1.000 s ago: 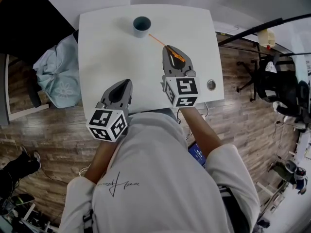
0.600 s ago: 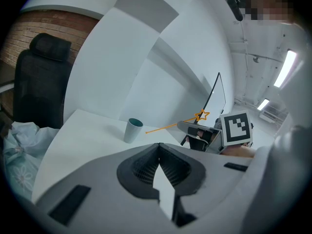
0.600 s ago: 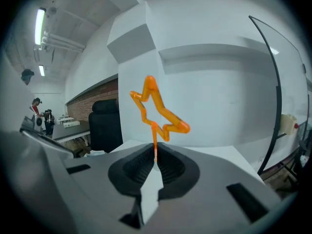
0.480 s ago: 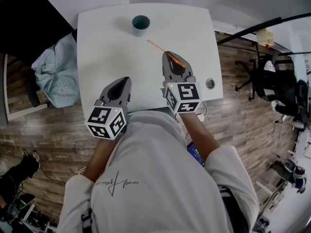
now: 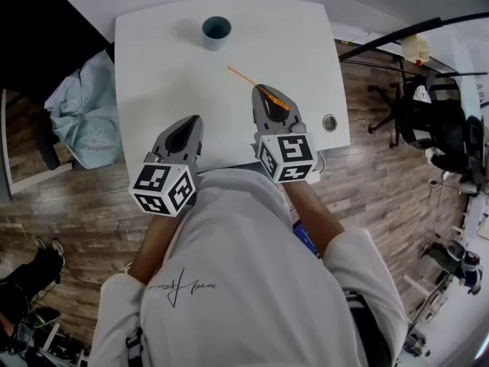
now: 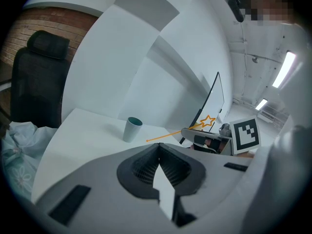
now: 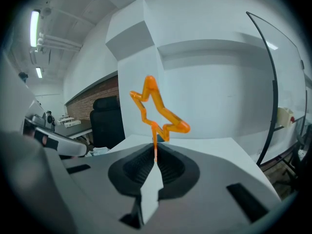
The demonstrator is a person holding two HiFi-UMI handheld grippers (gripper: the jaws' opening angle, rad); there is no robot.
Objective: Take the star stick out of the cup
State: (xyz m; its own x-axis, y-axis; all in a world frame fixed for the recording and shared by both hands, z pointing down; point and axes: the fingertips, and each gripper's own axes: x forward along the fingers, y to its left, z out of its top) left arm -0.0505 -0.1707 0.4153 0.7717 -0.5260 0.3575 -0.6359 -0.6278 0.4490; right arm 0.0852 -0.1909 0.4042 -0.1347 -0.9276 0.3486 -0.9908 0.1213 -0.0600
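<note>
A teal cup (image 5: 216, 31) stands upright near the far edge of the white table (image 5: 153, 75). The orange star stick (image 5: 243, 77) is outside the cup. It slants over the table with its thin end toward the cup. My right gripper (image 5: 260, 90) is shut on the stick's shaft just below the star (image 7: 157, 111), which stands up above the jaws in the right gripper view. My left gripper (image 5: 194, 120) is shut and empty over the near part of the table. In the left gripper view, the cup (image 6: 131, 129), the stick (image 6: 168, 136) and its star (image 6: 208, 121) lie ahead and to the right.
A black chair with a pale cloth (image 5: 84, 113) stands left of the table. A round cable grommet (image 5: 329, 122) sits near the table's right edge. A black pole (image 5: 397, 40) and an office chair (image 5: 439, 132) are on the right, over the wooden floor.
My right gripper has drawn back toward the person with the star stick, so the stick's thin end is farther from the cup. The left gripper has hardly moved.
</note>
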